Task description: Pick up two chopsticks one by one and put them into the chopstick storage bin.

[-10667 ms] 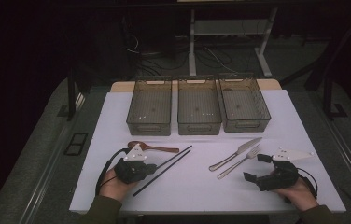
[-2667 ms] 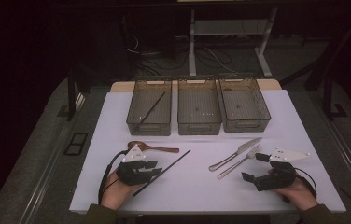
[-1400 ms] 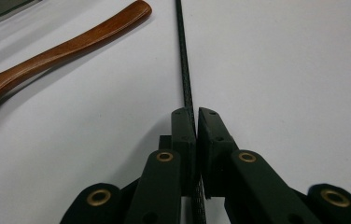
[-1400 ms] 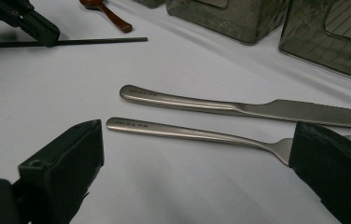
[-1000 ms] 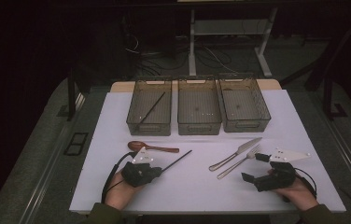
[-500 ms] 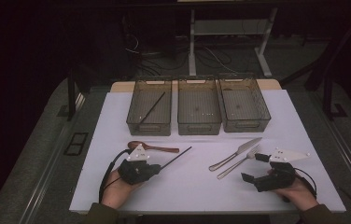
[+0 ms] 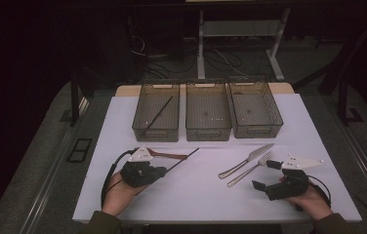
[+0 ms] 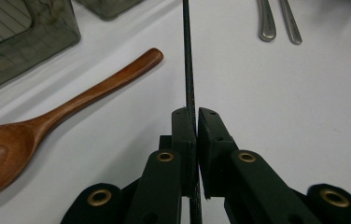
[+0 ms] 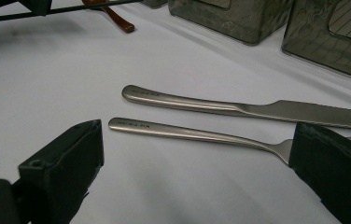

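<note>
The left gripper (image 8: 191,140) has its jaws pinching a black chopstick (image 8: 187,60), seemingly the pickup step; next, lift it toward the bin (image 7: 156,113) ahead of the jaws, while the right gripper (image 9: 197,154) waits with jaws spread.

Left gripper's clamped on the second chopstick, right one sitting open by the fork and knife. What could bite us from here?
1. The left gripper pinches the black chopstick near one end, so the long free length may swing or pivot in the jaws when lifted.
2. The wooden spoon lies close beside it; a sweep could knock it.
3. The fork and knife lie almost side by side, so the open right gripper might catch both.
</note>
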### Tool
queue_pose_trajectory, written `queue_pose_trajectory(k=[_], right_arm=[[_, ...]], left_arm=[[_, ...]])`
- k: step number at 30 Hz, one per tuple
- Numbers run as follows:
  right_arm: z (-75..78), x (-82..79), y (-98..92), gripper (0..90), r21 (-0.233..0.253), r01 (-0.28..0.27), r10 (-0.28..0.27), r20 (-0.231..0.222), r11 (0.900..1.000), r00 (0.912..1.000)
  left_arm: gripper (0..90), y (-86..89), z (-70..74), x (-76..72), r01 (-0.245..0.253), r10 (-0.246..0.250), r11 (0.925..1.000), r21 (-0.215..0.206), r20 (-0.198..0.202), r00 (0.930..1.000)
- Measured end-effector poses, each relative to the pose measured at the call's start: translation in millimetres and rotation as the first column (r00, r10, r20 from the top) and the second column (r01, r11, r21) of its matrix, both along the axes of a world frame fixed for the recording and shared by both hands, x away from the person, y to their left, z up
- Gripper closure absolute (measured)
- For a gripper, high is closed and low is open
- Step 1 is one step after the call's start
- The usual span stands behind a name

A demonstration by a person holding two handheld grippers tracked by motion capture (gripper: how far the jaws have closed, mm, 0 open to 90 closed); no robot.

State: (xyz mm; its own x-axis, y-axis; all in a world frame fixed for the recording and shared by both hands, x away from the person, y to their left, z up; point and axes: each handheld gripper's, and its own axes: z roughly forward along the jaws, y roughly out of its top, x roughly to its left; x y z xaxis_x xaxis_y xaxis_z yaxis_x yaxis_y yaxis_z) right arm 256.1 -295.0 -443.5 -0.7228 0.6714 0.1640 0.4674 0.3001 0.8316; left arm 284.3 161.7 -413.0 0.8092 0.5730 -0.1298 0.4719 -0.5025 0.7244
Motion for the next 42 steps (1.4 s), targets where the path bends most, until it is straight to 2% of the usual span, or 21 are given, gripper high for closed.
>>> queue_pose_trajectory(k=[6, 16, 19, 33, 42], right_arm=[[-0.1, 0.1, 0.1, 2.7, 0.001, 0.003, -0.003, -0.001, 1.0, 1.0], [0.0, 0.2, -0.4, 2.7, -0.002, 0.003, -0.003, -0.001, 1.0, 1.0], [0.2, 0.0, -0.4, 2.7, -0.003, 0.001, -0.001, 0.0, 1.0, 1.0], [0.2, -0.1, -0.7, 2.7, -0.003, 0.003, -0.003, 0.002, 1.0, 1.0], [0.3, 0.0, -1.0, 2.7, -0.003, 0.002, -0.002, 0.003, 1.0, 1.0]], left_arm=[[84.7, 1.7, 6.2, 5.5, -0.017, 0.017, 0.9996, -0.022, 0.002, 0.9999], [84.7, -1.9, 16.4, 16.4, -0.003, 0.003, 1.0, -0.009, 0.008, 1.0], [84.7, -2.1, 21.1, 19.9, -0.017, 0.017, 0.9996, -0.023, 0.007, 0.9998], [84.7, 2.7, 46.7, 47.8, -0.052, 0.054, 0.9971, -0.056, 0.037, 0.9978], [84.8, 2.9, 57.1, 68.8, -0.087, 0.089, 0.9948, -0.052, 0.043, 0.9951]])
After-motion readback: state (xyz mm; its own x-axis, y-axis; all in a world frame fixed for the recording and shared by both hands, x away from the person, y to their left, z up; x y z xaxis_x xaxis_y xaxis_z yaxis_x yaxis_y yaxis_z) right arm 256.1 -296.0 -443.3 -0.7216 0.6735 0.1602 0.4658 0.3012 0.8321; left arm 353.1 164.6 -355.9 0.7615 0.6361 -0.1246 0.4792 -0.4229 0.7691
